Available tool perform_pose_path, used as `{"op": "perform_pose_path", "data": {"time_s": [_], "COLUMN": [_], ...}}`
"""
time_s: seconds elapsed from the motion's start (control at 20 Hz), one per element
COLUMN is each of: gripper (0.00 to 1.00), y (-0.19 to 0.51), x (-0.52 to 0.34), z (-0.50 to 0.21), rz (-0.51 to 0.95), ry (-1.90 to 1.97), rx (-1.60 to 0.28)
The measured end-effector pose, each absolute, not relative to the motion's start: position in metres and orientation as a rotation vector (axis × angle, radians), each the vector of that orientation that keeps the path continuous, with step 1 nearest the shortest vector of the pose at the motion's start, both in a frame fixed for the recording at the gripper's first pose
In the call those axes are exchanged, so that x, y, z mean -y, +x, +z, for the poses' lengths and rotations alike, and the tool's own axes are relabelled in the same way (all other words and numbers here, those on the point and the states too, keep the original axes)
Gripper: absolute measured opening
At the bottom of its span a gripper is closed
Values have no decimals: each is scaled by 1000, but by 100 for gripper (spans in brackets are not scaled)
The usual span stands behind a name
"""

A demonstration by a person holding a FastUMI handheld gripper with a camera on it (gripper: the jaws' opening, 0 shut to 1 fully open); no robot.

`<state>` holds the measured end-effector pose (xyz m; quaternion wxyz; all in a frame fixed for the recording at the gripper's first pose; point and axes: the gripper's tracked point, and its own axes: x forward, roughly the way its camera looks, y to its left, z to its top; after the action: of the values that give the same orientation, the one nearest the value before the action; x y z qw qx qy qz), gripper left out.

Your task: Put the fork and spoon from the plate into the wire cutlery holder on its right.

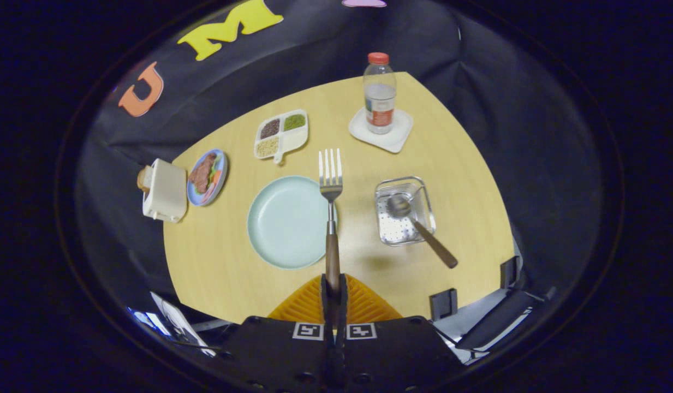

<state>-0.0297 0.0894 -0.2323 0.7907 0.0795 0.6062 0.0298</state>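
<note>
— Gripper view, what step?
— My jaws (pixel 334 289) pinch the fork (pixel 331 207) by its handle, lifted, I think, over the plate (pixel 284 224). Spoon (pixel 418 226) already stands in the wire cutlery holder (pixel 404 210).
— Next?
— Swing toward three o'clock, over the holder, tip the tines down, release.

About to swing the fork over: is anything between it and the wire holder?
Nothing visible does. The gripper is shut on the fork, above the plate's right edge. The wire cutlery holder already holds the spoon.
</note>
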Motion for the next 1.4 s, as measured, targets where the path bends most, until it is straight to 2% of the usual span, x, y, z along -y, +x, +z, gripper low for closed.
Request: {"op": "perform_pose_path", "data": {"time_s": [0.25,0.6,0.8,1.1,1.15,1.25,1.4], "gripper": [1,1,1,8,11,28,60], "y": [-38,-54,-50,-38,-36,-32,-25], "x": [-50,-54,-48,-44,-45,-45,-49], "z": [-241,-267,-262,-261,-259,-256,-250], "rz": [-3,-16,-20,-37,-37,-34,-25], "ry": [216,275,284,300,303,301,284], "rx": [-1355,-1475,-1470,-1438,-1425,-1402,-1367]}}
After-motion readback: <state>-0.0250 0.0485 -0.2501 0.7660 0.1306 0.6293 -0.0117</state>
